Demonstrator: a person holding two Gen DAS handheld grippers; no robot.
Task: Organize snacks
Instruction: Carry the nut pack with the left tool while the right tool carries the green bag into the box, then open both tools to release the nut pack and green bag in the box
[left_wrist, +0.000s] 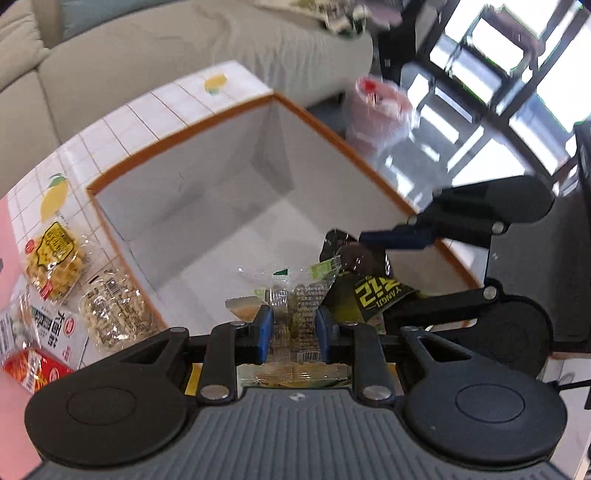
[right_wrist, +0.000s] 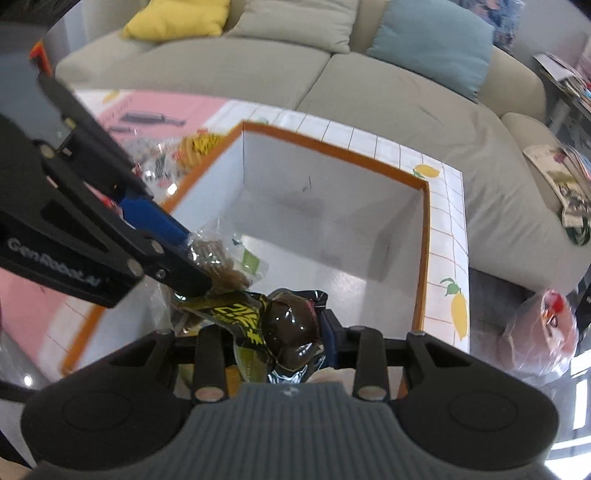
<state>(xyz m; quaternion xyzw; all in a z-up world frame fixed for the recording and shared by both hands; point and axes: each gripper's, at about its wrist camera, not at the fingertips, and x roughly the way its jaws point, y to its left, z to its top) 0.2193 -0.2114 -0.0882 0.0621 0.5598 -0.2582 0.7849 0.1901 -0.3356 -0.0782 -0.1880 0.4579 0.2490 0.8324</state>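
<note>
A white box with an orange rim (left_wrist: 207, 122) (right_wrist: 332, 147) stands open on the lemon-print tiled table. My left gripper (left_wrist: 291, 332) is shut on a clear snack packet (left_wrist: 291, 295) and holds it over the box's near side. My right gripper (right_wrist: 291, 339) is shut on a black and yellow snack packet (right_wrist: 291, 328), also over the box. The black packet (left_wrist: 373, 288) shows in the left wrist view, beside the clear one. The left gripper's blue finger (right_wrist: 155, 218) and the clear packet (right_wrist: 218, 258) show in the right wrist view.
Several snack packets (left_wrist: 55, 258) lie on the table left of the box. A grey sofa (right_wrist: 369, 85) with cushions runs behind the table. A plastic bag (right_wrist: 539, 332) sits on the floor to the right.
</note>
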